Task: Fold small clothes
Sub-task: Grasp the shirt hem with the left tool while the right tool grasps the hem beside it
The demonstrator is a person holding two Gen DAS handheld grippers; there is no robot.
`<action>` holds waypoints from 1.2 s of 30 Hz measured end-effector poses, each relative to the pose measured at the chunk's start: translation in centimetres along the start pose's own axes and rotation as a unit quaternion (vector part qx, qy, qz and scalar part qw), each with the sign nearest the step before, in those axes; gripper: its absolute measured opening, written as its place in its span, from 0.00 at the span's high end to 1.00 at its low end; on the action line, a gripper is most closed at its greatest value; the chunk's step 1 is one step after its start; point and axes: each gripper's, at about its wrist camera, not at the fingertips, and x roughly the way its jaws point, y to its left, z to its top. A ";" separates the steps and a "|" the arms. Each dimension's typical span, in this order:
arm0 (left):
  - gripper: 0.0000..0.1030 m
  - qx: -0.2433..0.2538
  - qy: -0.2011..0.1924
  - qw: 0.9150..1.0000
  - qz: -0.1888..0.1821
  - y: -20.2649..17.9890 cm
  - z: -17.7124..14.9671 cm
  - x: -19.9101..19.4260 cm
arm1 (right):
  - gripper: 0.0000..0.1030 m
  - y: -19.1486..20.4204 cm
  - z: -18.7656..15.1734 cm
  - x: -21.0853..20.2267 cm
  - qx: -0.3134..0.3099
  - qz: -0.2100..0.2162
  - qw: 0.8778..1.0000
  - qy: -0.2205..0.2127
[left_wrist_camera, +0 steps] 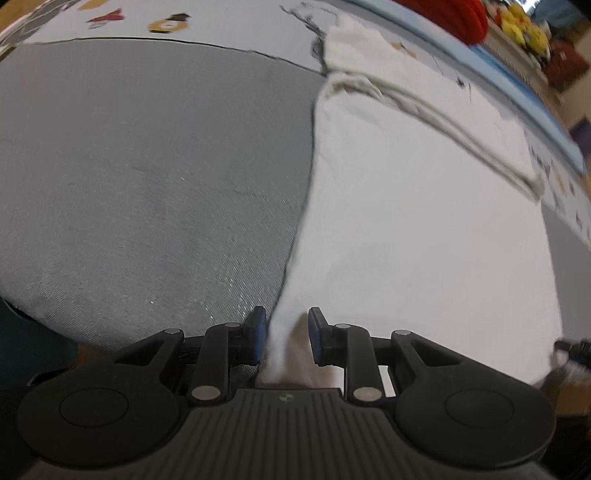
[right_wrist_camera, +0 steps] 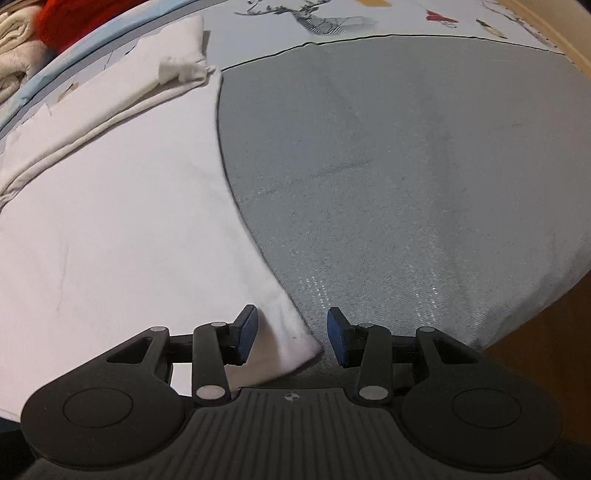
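The grey cloth (left_wrist_camera: 155, 177) fills the left and centre of my left wrist view and the right of my right wrist view, with a patterned sheet (right_wrist_camera: 325, 18) beyond it along the top of the frame. On it lies the white garment (right_wrist_camera: 110, 221), spread flat across the left half of the right view, its far end already doubled into a thick band (right_wrist_camera: 122, 92) toward the upper left. A red item (left_wrist_camera: 447, 14) sits at the top right of the left view.

My left gripper (left_wrist_camera: 284, 334) has its pads apart, a bunched edge of the garment standing between them; I cannot tell whether it is pinched. My right gripper (right_wrist_camera: 291, 336) is released, jaws wide, the garment's near corner (right_wrist_camera: 295, 350) lying between them.

I judge this the grasp before a fold. Next I would need both tongs clenched on the near edge, then a level lift carrying it over toward the band.
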 end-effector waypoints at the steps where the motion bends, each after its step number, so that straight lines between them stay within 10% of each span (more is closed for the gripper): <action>1: 0.74 0.007 0.003 1.000 0.004 -0.2 -0.1 0.2 | 0.58 0.1 0.0 0.0 -0.007 -0.001 1.000 0.000; 32: 0.92 0.070 0.001 0.997 0.028 -1.8 -0.6 1.2 | 0.61 0.9 -0.3 0.0 -0.071 0.000 0.997 0.002; 36: 0.94 0.067 -0.017 0.997 0.023 -1.9 -0.5 0.4 | 0.91 1.0 -0.2 -0.4 -0.075 0.011 0.997 -0.006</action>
